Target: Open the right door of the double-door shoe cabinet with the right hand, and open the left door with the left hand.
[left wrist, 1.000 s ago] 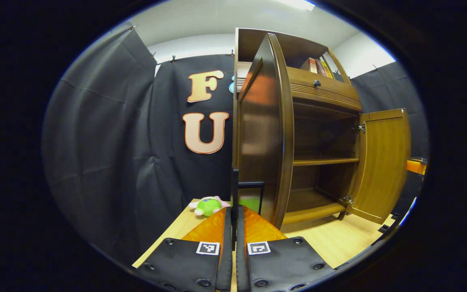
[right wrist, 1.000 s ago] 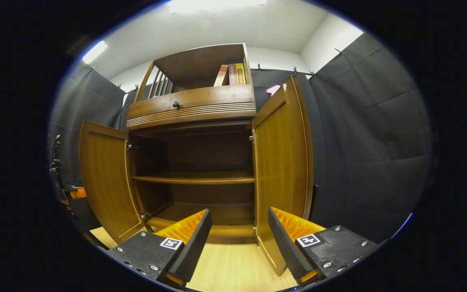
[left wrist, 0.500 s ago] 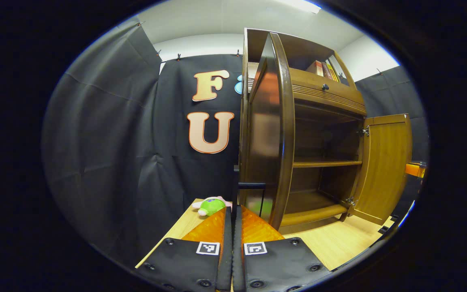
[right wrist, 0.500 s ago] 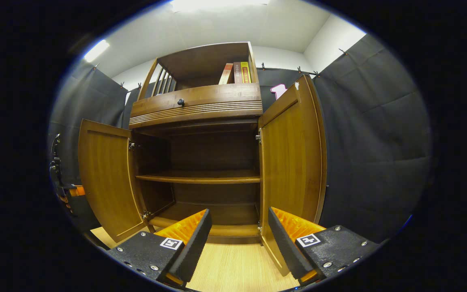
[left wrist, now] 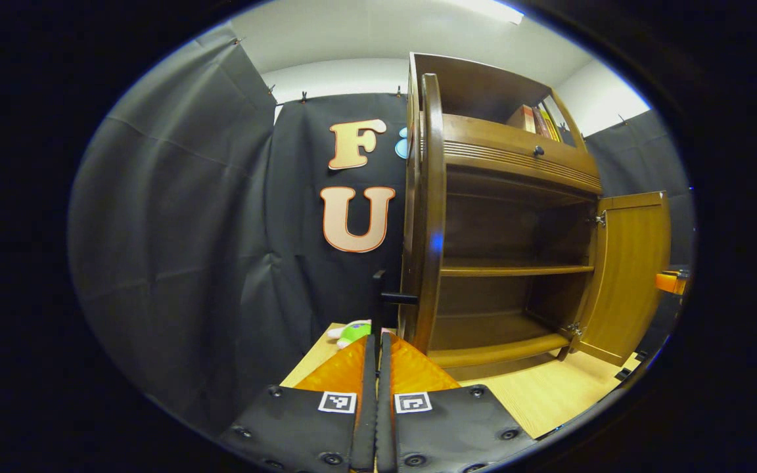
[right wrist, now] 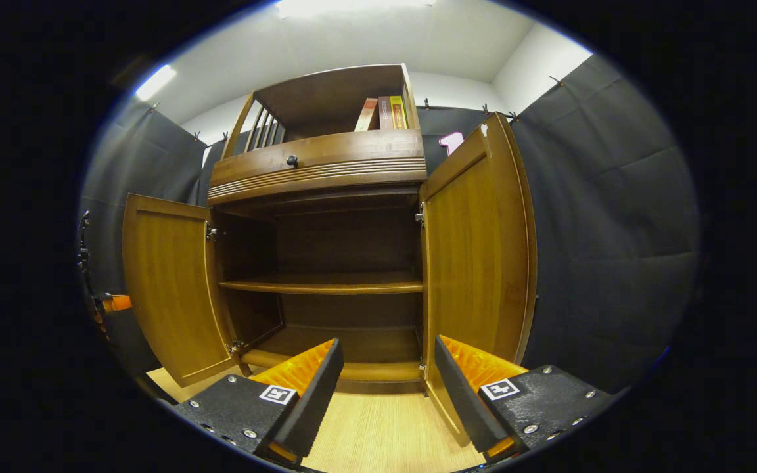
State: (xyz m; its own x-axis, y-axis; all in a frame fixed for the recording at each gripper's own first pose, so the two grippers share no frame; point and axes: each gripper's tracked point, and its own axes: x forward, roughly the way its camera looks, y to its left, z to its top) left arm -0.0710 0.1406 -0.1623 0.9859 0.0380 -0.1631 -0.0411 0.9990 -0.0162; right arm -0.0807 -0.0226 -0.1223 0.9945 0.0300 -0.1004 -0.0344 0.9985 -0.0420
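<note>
I'm seeing both doors swung wide: right door (right wrist: 477, 256), left door (right wrist: 168, 289). My right gripper (right wrist: 388, 368) is hanging agape, empty; left gripper (left wrist: 376, 368) is pinched closed, seemingly gripping nothing. Little remains.

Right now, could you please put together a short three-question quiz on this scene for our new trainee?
1. True or false: the left hand-held gripper has its fingers closed together.
2. Multiple choice: What stands on the top shelf above the drawer of the shoe cabinet? A) books B) shoes C) a lamp
3. Fill in: the soft toy lying on the floor beside the cabinet is mostly ____ in colour.

Key
1. True. The fingers meet along a thin seam, with nothing between them; the right hand-held gripper is spread open.
2. A. The books stand at the shelf's right end.
3. Green.
</note>
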